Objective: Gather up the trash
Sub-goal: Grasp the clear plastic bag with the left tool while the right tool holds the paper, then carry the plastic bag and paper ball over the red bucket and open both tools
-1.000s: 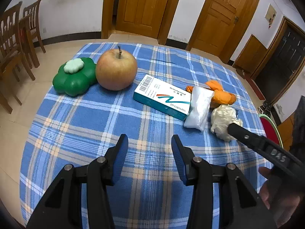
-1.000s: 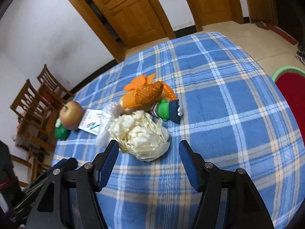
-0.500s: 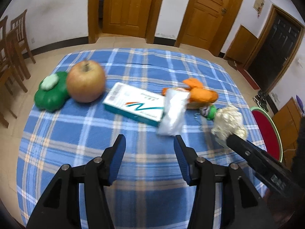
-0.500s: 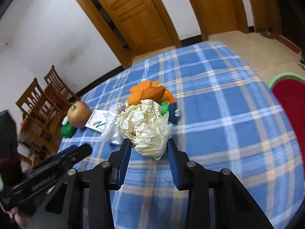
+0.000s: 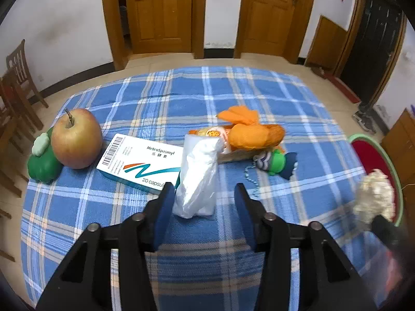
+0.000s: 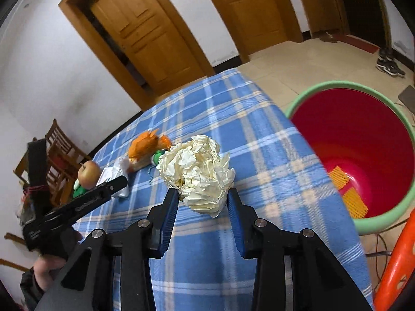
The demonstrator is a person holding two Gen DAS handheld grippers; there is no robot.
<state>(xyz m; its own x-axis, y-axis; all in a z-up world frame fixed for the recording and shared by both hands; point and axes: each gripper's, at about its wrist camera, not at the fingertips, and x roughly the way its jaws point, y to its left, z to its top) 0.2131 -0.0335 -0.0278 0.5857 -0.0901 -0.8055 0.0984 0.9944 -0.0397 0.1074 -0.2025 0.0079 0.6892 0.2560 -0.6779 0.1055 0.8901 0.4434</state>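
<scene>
Red bin [image 6: 363,140] beside the table [image 6: 259,155] holds what looks like yellow-orange mesh scraps [image 6: 347,191]. Right gripper [image 6: 203,202] pinches the paper ball [image 6: 197,171], now lifted off the table near the bin. Left gripper [image 5: 202,199], jaws spread, has moved up around the plastic bag [image 5: 198,173] beside the medicine box [image 5: 140,163].

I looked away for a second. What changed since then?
The right gripper closed on the crumpled paper ball, lifted it and carried it toward the red bin. The left gripper, open, moved up around the plastic bag. The rest stayed put.
</scene>
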